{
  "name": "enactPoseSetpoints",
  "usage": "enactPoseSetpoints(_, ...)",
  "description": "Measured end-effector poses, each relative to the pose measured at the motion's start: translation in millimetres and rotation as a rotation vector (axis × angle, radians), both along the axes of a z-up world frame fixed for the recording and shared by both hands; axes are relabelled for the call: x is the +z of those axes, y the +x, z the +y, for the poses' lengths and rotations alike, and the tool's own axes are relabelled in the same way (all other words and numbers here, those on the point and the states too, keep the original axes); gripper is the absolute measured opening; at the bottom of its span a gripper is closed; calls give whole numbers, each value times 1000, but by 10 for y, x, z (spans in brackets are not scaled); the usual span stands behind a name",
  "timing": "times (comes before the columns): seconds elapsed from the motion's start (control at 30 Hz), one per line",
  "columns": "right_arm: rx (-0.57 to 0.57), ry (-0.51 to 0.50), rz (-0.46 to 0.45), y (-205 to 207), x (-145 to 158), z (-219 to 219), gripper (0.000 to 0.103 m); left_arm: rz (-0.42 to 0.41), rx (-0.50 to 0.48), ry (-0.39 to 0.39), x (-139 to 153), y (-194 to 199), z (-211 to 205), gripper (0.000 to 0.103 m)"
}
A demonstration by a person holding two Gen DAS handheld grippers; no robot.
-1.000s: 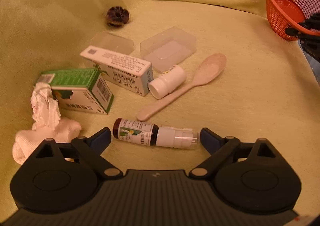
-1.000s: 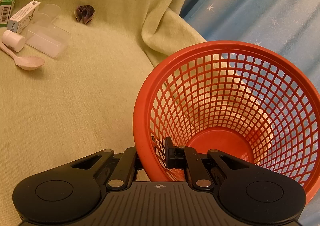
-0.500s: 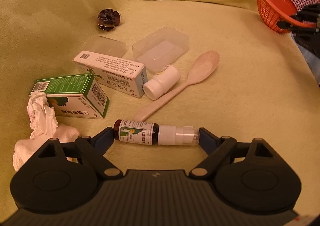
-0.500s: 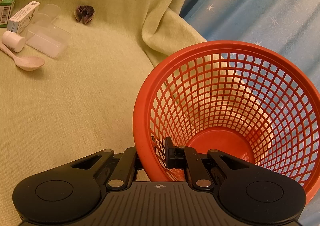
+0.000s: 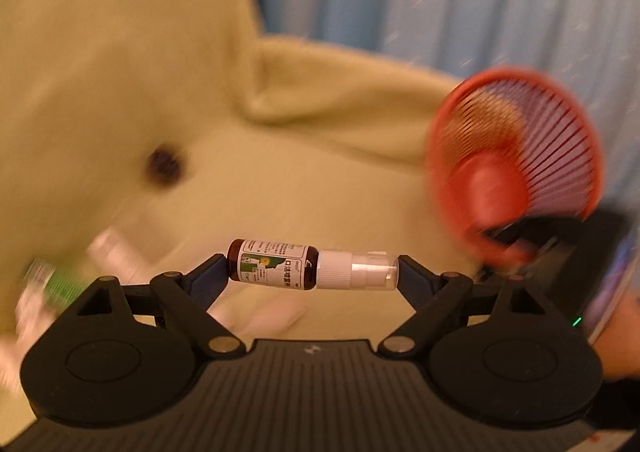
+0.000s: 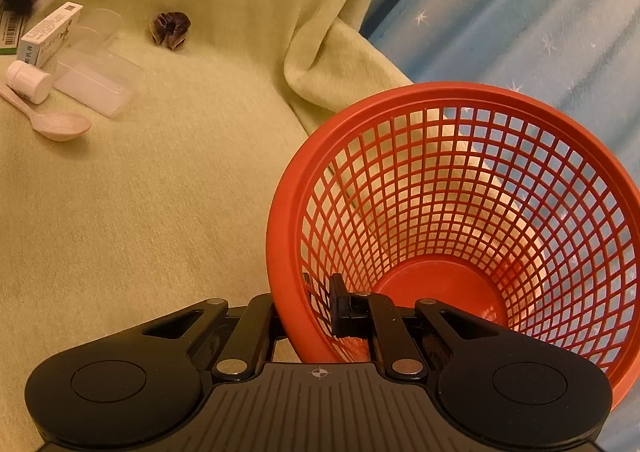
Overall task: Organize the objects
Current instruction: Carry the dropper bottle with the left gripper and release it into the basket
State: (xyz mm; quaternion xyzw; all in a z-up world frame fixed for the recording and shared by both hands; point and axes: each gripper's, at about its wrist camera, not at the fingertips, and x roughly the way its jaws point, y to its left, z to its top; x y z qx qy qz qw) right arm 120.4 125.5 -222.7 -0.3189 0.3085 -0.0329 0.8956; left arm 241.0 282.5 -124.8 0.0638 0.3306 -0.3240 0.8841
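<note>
A small brown spray bottle (image 5: pixel 276 266) with a white label and a clear cap lies crosswise between the pads of my left gripper (image 5: pixel 312 272), gripped end to end and lifted off the green blanket. The orange mesh basket (image 5: pixel 516 167) shows blurred at the right of the left wrist view. In the right wrist view the basket (image 6: pixel 460 211) is tilted toward the camera and empty, and my right gripper (image 6: pixel 312 316) is shut on its near rim, one finger inside and one outside.
On the green blanket (image 6: pixel 160 191) at far left lie a white medicine box (image 6: pixel 50 31), a white pill bottle (image 6: pixel 30 81), a pale spoon (image 6: pixel 52 119), a clear plastic box (image 6: pixel 96 81) and a dark scrunchie (image 6: pixel 170 27). Blue starred fabric (image 6: pixel 520 11) lies behind the basket.
My left gripper closed on the spray bottle, lifted it off the blanket and swung right toward the basket. The right gripper and the basket stayed still.
</note>
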Motion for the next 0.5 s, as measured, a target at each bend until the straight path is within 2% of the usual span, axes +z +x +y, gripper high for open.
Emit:
enactPoseSetpoints(0.17,-1,9,-6,-14,9,-14,5,-30,-199,-80,500,44,-680,87)
enactPoseSetpoints(0.3,1,14,-10,-1,19,-22,5,-26,-328,-148,681,136,-1298,89)
enactPoseSetpoints(0.33,0,16,-10,3,22,-25,5,-20,-335,-163,684,173,-1418,94)
enactPoseSetpoints(0.4,1,17,-12,4,26,-20,5,-40,-318,-150,681,182,-1553,95)
enactPoseSetpoints(0.5,2,19,-13,20,24,-24,5,-81,-254,-119,653,188,-1441,95)
